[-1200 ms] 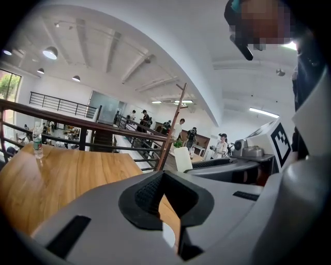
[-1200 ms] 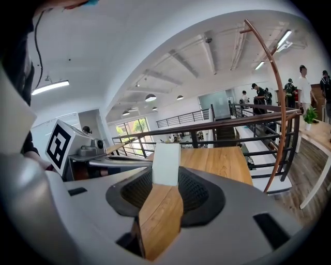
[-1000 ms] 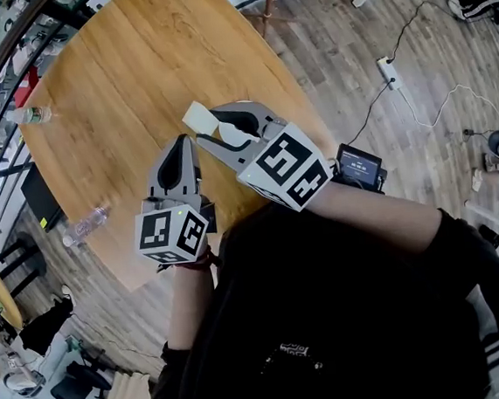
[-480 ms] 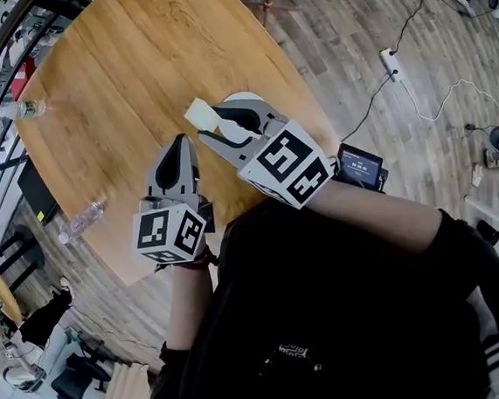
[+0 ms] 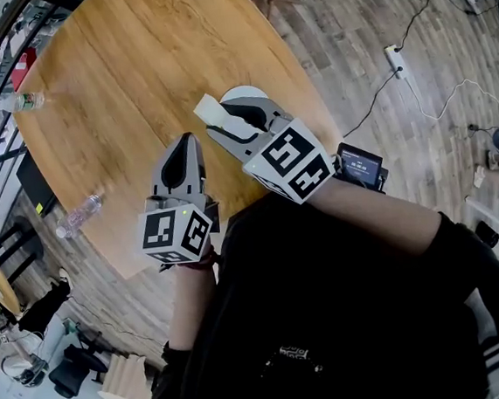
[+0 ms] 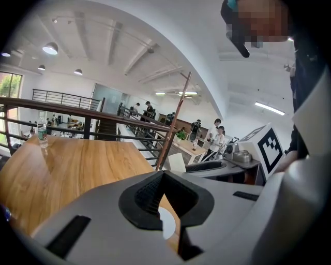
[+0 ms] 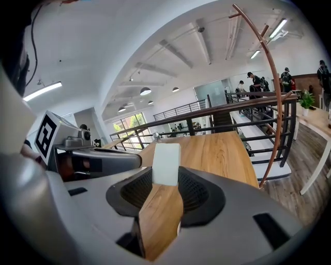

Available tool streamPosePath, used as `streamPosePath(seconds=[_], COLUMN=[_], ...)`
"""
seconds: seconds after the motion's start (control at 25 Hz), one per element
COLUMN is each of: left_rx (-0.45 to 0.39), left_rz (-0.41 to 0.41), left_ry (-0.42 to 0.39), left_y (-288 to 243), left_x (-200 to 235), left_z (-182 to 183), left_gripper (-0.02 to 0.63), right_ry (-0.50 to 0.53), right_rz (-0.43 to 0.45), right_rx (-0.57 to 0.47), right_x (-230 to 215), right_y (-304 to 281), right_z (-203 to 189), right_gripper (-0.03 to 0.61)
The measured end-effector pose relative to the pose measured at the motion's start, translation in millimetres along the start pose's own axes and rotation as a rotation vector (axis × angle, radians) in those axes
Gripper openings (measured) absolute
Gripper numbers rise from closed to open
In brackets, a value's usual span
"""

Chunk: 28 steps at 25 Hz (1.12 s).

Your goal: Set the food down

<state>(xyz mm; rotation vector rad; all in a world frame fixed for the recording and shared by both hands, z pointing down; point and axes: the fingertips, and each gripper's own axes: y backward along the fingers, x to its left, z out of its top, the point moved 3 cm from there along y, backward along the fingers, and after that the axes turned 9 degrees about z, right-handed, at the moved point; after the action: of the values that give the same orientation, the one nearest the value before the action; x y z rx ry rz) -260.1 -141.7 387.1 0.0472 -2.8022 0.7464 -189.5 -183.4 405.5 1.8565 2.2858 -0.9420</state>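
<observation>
A pale, whitish block of food (image 5: 208, 110) is pinched at the tips of my right gripper (image 5: 217, 118), above the round wooden table (image 5: 122, 66). In the right gripper view the food block (image 7: 166, 163) stands upright between the jaw tips of my right gripper (image 7: 165, 173), over the tabletop. A white plate (image 5: 241, 92) shows partly behind this gripper. My left gripper (image 5: 183, 144) hovers beside it to the left, jaws together and empty. In the left gripper view, my left gripper (image 6: 163, 176) is shut, and a white disc (image 6: 166, 226) shows through the gap below the tips.
One water bottle (image 5: 29, 101) stands at the table's far left, also as bottle (image 6: 42, 135). Another bottle (image 5: 80, 215) lies by the table's left edge. A small screen device (image 5: 358, 164) and a power strip (image 5: 395, 60) lie to the right. Railings (image 7: 217, 116) run beyond the table.
Both grippers have shifted slightly to the right in the head view. The right gripper's grip on the food block is unchanged, and the left stays shut.
</observation>
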Motion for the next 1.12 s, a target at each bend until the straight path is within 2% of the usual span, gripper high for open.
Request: streamPosePath(seconds=[0.28, 1.12], left_rx=[0.028, 0.096], left_rz=[0.016, 0.06], left_ry=[0.014, 0.038], left_y=[3.3, 3.4], left_x=[5.3, 7.3], left_z=[-11.5, -35.3], left_gripper=[0.003, 0.003], right_ry=[-0.03, -0.081], right_rz=[-0.006, -0.024], right_rx=[0.045, 0.135], right_x=[-6.4, -31.9], right_y=[-10.6, -29.0], right_z=[-26.7, -68.1], right_gripper=[0.168, 0.169])
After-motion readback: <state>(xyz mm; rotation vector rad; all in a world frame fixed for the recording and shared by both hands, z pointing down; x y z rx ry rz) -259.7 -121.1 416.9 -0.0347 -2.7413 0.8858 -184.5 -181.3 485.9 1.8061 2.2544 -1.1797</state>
